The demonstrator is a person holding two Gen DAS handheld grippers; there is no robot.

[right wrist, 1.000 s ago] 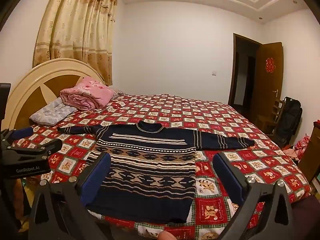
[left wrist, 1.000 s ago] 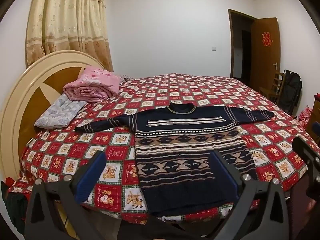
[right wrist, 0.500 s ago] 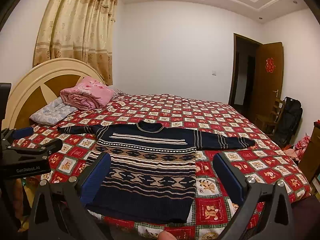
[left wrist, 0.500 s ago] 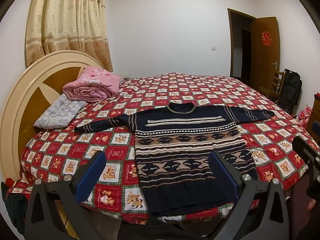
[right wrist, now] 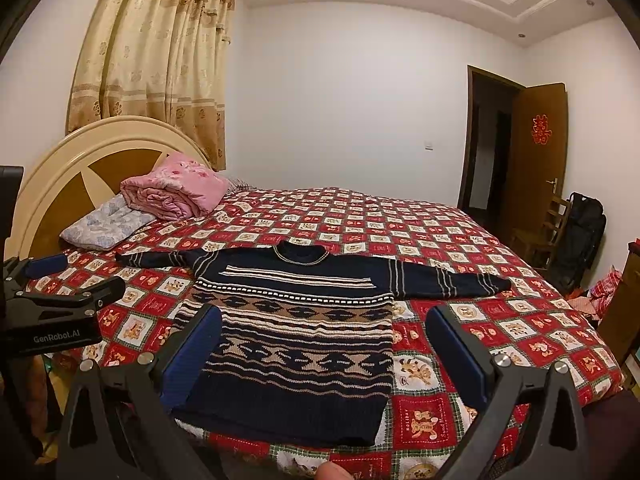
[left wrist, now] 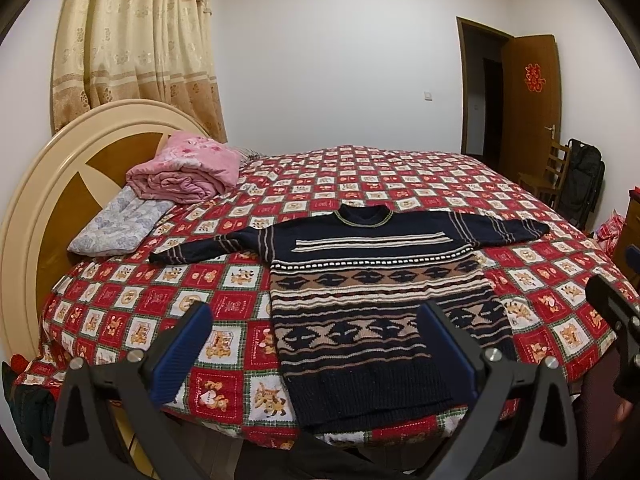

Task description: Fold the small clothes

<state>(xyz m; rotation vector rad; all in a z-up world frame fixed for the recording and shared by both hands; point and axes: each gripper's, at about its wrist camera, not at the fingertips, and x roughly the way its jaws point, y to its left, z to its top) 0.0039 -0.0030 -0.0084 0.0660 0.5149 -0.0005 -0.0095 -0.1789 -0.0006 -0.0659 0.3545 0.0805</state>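
Red patchwork bedspread (left wrist: 240,280); pink quilt (left wrist: 184,170) on pillow (left wrist: 116,228) by headboard. Sweater (left wrist: 380,300) laid flat, sleeves spread, unobstructed. Left gripper (left wrist: 314,340) and right gripper (right wrist: 324,344) held spread, empty. No change noted from earlier frames.

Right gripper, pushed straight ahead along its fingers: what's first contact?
Probably the sweater lying flat on the bed. The right gripper is open, empty, aimed at its patterned lower body; depth is unclear.

A navy patterned knitted sweater (right wrist: 296,332) lies flat, sleeves spread, on the red checked bedspread (right wrist: 500,320), framed by the right gripper's (right wrist: 322,344) wide-apart blue-padded fingers (right wrist: 192,356).
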